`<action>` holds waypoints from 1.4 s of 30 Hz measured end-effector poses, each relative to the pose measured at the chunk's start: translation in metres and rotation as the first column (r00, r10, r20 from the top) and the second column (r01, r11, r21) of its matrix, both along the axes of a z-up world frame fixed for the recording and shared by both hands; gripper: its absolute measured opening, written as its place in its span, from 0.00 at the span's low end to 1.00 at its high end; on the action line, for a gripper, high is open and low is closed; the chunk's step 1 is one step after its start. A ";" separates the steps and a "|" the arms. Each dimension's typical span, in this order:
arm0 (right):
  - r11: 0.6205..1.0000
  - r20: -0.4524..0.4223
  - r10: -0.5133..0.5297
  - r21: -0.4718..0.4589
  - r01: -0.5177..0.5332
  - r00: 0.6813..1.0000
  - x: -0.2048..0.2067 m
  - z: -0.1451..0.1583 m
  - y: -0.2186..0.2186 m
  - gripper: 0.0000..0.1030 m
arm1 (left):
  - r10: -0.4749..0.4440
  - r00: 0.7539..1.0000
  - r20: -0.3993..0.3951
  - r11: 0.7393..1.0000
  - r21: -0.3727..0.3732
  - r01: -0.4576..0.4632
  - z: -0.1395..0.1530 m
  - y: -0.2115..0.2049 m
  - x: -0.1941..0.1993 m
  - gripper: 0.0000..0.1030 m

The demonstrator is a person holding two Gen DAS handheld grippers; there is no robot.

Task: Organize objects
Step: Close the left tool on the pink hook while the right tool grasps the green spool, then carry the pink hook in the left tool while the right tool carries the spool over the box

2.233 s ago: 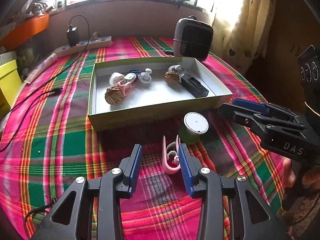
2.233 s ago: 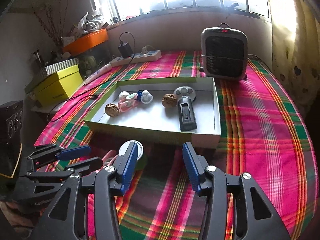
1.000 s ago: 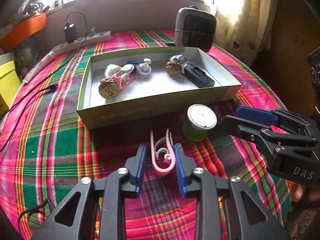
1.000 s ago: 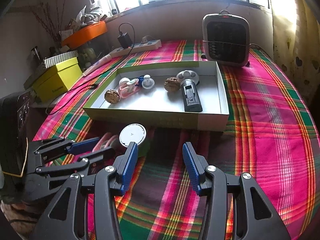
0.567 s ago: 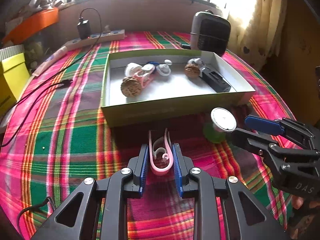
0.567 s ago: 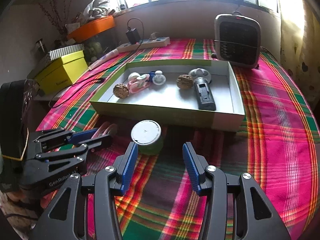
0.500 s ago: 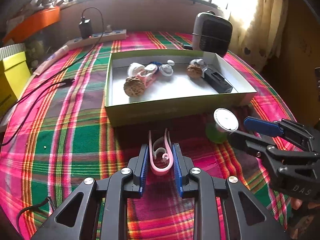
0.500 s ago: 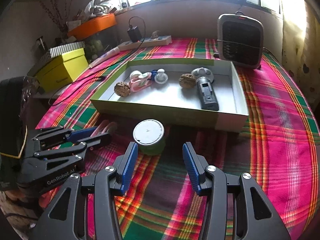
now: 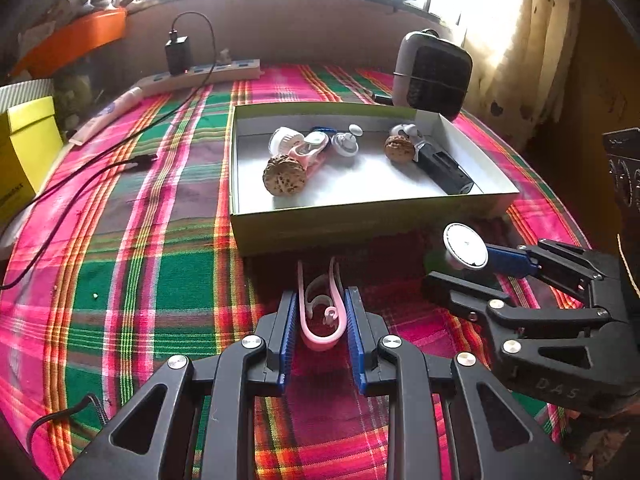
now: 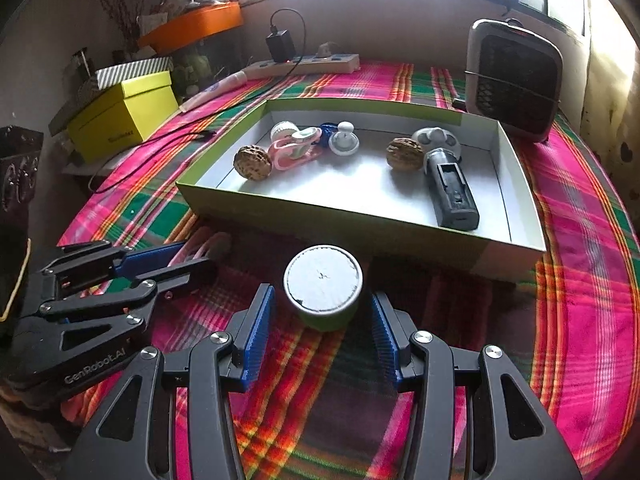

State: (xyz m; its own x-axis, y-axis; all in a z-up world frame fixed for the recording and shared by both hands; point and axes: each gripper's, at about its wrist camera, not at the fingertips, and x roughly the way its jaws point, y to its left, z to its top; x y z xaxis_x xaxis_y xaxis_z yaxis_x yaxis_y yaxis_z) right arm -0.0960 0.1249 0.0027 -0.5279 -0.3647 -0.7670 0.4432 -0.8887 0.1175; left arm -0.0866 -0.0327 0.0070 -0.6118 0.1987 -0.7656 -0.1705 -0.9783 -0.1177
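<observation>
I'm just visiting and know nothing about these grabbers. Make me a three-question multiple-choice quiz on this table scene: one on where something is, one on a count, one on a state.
1. Where is the small green jar with the white lid?
A. inside the box
B. on the cloth before the box
C. on the heater

2. How many walnuts lie in the box?
A. two
B. four
C. none

3. What is the left gripper doing?
A. standing wide open
B. shut on the pink clip
C. shut on a walnut

Answers: 1 B, it stands outside the near wall, between the right gripper's open jaws. 2 A, one walnut left, one right. 3 B, both pads press the clip's sides.
</observation>
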 end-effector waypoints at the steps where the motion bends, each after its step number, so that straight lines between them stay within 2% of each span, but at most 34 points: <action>1: 1.000 0.000 0.001 0.002 -0.001 1.000 -0.001 0.000 -0.001 0.47 | 0.000 1.000 0.000 1.000 0.001 0.000 0.000 0.000 -0.001 0.21; 15: 0.999 0.012 -0.030 -0.028 0.030 0.999 -0.010 0.000 -0.001 0.47 | -0.002 1.000 0.000 1.000 0.004 0.002 0.000 0.000 -0.004 0.21; 22: 1.000 0.006 -0.029 -0.012 0.029 1.000 -0.010 0.000 -0.002 0.47 | -0.001 1.000 0.001 1.000 0.004 0.001 0.001 0.001 -0.006 0.21; 26: 0.999 0.001 -0.041 -0.002 0.041 0.999 -0.010 -0.001 -0.001 0.39 | -0.001 1.000 0.000 1.000 0.003 0.001 0.001 0.001 -0.006 0.21; 34: 0.999 0.001 -0.048 -0.007 0.048 0.999 -0.010 -0.001 0.001 0.33 | -0.001 1.000 0.000 1.000 0.004 0.001 0.001 0.001 -0.006 0.21; 42: 0.999 0.001 -0.052 -0.009 0.052 0.999 -0.009 -0.001 0.001 0.33 | 0.000 1.000 0.000 1.000 0.003 0.000 0.000 0.001 -0.006 0.21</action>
